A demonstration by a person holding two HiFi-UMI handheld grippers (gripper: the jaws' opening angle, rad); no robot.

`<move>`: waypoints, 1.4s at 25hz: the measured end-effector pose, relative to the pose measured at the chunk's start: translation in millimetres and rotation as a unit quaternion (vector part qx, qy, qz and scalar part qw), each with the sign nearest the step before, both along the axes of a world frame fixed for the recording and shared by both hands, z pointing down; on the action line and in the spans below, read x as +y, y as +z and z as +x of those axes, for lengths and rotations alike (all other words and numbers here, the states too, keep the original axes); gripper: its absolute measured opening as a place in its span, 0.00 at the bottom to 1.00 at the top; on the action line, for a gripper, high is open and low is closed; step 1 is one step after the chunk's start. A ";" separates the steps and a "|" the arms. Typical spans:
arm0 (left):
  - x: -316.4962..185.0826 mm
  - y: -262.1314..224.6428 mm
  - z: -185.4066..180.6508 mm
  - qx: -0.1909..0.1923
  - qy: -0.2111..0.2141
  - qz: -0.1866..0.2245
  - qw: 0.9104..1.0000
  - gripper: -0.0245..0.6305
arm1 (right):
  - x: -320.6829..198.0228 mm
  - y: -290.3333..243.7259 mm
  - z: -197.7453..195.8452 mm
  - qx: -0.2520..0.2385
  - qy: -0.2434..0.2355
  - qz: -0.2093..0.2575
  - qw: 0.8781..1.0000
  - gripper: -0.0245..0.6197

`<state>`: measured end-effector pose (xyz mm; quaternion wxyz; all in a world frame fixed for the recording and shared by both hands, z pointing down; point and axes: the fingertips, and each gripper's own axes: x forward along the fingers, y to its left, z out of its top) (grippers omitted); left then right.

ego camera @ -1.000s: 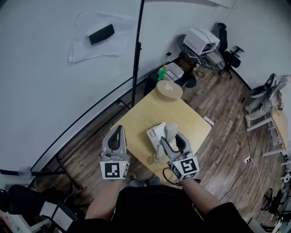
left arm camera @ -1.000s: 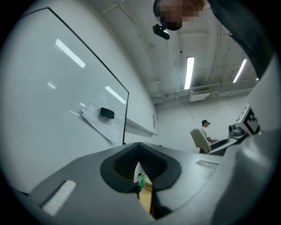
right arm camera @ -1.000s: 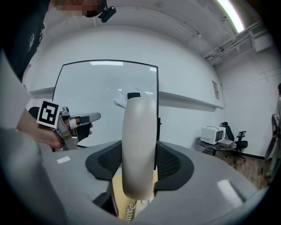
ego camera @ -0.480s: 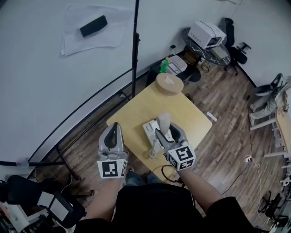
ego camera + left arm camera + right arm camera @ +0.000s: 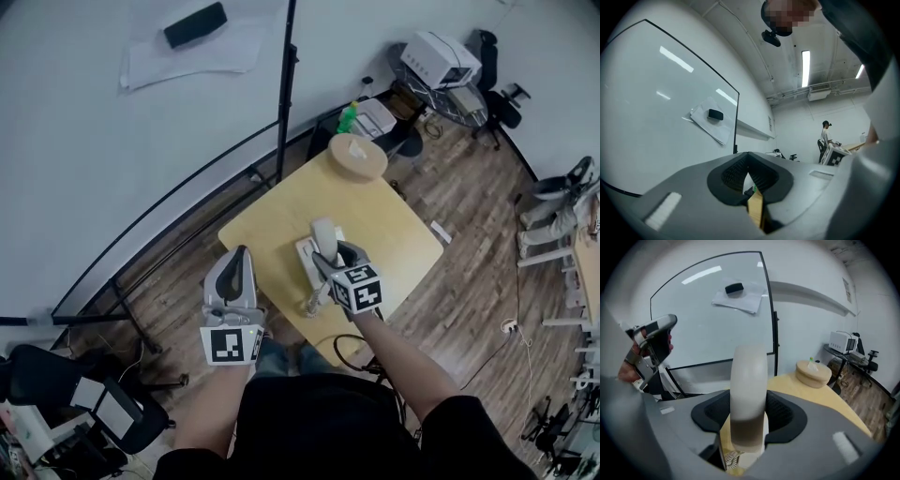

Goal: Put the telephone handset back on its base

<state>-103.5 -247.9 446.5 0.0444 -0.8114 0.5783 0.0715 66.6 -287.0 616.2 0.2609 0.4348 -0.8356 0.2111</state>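
My right gripper (image 5: pixel 330 255) is shut on the white telephone handset (image 5: pixel 323 234), which sticks out past its fingertips. It holds the handset low over the white base (image 5: pixel 306 253) on the yellow table (image 5: pixel 272 220). Whether handset and base touch is hidden. A coiled cord (image 5: pixel 314 300) hangs off the base toward the table's near edge. In the right gripper view the handset (image 5: pixel 748 390) stands upright between the jaws of the right gripper (image 5: pixel 748 417), with a bit of cord (image 5: pixel 726 459) below. My left gripper (image 5: pixel 241 258) hovers left of the table's near corner, jaws together and holding nothing; its own view shows the left gripper (image 5: pixel 749 177) with only a thin slit.
A round wooden box (image 5: pixel 354 157) sits at the table's far corner and is also in the right gripper view (image 5: pixel 813 372). Behind the table stand a whiteboard with a black eraser (image 5: pixel 195 25) and a black pole (image 5: pixel 284 112). A green bottle (image 5: pixel 349 117) and a printer (image 5: pixel 441 58) are farther back.
My right gripper has dropped and tipped downward with the handset, bringing it from above the base to low over it. The left gripper has sunk slightly.
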 end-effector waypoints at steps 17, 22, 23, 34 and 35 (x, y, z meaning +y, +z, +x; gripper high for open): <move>5.4 12.5 -18.0 -0.011 -0.013 -0.013 1.000 0.04 | 12.4 136.8 1.6 0.111 -0.012 -0.192 0.975 0.40; 7.0 16.9 -26.9 -0.008 -0.020 -0.014 1.000 0.04 | 8.8 150.1 -4.1 0.123 -0.011 -0.211 0.970 0.40; 7.1 17.8 -28.1 -0.008 -0.021 -0.015 1.000 0.04 | 8.0 152.6 -4.9 0.125 -0.009 -0.215 0.969 0.40; 8.8 25.6 -36.3 -0.013 -0.021 -0.025 0.999 0.04 | 24.1 178.1 5.9 0.149 0.031 -0.277 0.949 0.40; 8.7 26.0 -37.3 -0.012 -0.021 -0.025 0.999 0.04 | 26.2 179.7 8.0 0.155 0.034 -0.283 0.946 0.40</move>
